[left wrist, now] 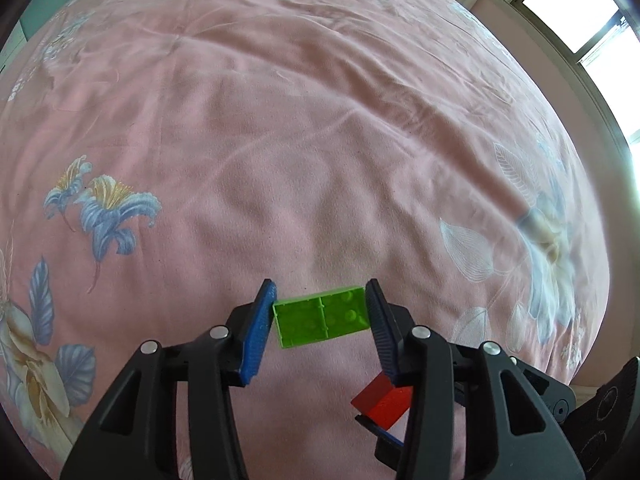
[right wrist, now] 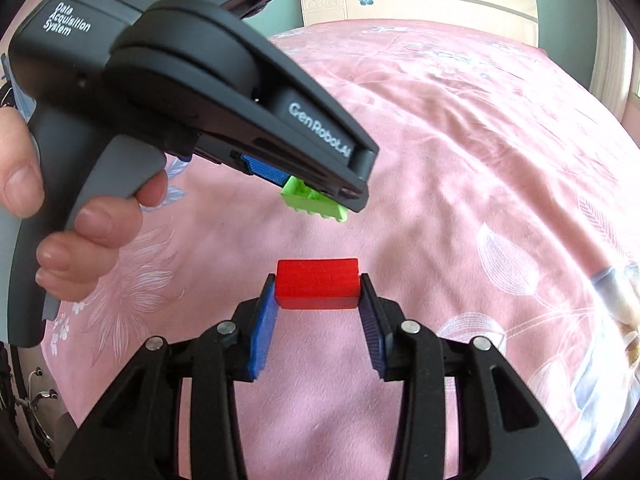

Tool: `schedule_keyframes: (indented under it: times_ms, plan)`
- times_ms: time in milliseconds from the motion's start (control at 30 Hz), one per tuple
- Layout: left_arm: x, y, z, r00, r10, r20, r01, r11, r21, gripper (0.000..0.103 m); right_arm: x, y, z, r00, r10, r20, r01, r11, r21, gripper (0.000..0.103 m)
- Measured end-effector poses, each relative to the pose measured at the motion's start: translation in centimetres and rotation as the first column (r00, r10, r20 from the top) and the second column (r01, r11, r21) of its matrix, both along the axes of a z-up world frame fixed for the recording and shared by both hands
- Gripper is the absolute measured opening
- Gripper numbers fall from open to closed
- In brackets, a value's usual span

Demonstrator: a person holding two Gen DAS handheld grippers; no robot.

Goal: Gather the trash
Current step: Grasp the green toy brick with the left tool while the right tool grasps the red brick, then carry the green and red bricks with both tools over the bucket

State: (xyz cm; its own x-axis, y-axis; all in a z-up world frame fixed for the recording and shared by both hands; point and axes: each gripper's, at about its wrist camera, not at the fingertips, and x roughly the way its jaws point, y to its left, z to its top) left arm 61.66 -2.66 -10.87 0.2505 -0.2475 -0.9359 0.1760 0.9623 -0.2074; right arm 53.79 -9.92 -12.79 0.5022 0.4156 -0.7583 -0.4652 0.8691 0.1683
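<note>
Your left gripper (left wrist: 320, 316) clamped the green brick (left wrist: 322, 316) low centre of its view; your right gripper (right wrist: 318, 290) pinched the red block (right wrist: 317, 283) at lower centre. Both pieces hung above the pink bedspread (left wrist: 280, 140). Picked up, yes, but no bin showed, so dropping off remained.

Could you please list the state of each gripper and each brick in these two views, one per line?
Left gripper: shut on the green plastic building brick, held above the bed.
Green plastic building brick: clamped by its ends, hollow underside facing the left wrist camera, off the pink floral bedspread.
Right gripper: shut on the red rectangular block.
Red rectangular block: clamped by its ends, lifted.
</note>
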Motion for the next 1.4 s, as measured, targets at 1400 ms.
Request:
schedule_keyframes:
  times_ms: [1400]
  plan:
    - [-42.4,7.3,28.2,0.802,-0.110,0.587,-0.081,0.954,0.289,0.048,-34.3,-2.2,32.1,0.867,0.107,0.486,0.008,0.973,-0.229,0.041]
